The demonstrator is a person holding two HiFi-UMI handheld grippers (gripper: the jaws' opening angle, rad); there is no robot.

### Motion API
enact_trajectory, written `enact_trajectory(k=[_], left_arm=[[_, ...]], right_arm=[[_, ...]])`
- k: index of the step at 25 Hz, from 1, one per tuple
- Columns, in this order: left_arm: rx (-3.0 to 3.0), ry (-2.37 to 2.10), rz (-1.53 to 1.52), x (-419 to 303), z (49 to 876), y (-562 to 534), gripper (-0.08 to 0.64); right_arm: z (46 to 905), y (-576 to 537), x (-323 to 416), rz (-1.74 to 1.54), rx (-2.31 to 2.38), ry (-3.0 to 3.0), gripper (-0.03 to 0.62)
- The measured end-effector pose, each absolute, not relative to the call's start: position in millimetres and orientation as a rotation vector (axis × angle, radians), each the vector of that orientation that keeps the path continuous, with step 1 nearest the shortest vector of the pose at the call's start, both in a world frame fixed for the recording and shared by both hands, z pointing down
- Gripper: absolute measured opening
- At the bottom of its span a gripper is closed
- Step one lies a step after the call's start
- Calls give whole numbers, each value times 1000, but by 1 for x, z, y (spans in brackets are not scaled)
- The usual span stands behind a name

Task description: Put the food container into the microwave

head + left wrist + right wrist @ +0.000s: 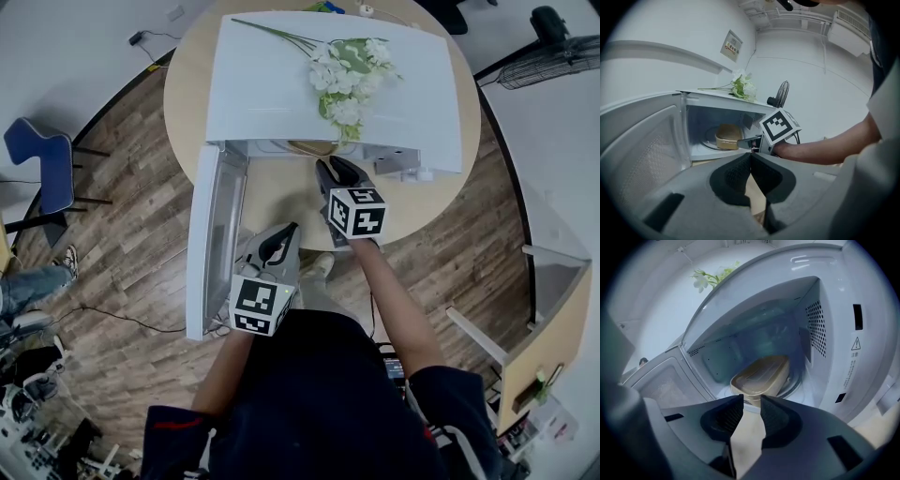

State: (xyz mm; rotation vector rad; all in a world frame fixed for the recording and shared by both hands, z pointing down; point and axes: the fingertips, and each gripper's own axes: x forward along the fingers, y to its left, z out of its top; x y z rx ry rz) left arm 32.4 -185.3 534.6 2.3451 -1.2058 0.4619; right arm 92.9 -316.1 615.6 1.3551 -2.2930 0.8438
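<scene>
The tan lidded food container sits on the turntable inside the white microwave; the left gripper view also shows the container. The microwave door hangs open to the left. My right gripper is at the mouth of the cavity, just short of the container, its jaws a narrow gap apart and holding nothing. In the head view the right gripper points into the opening. My left gripper is shut and empty. The left gripper hovers lower, in front of the door.
The microwave stands on a round wooden table with white artificial flowers lying on top of it. A blue chair stands at the left, a fan at the upper right, a wooden cabinet at the right.
</scene>
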Motion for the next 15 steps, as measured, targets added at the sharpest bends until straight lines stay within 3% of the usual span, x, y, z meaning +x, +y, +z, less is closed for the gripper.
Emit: enact_trajectory(k=[15], left_arm=[[2345,-1221,489,26,534,-194,15]], right_arm=[[621,-338,87,793,1329,-2291,106]])
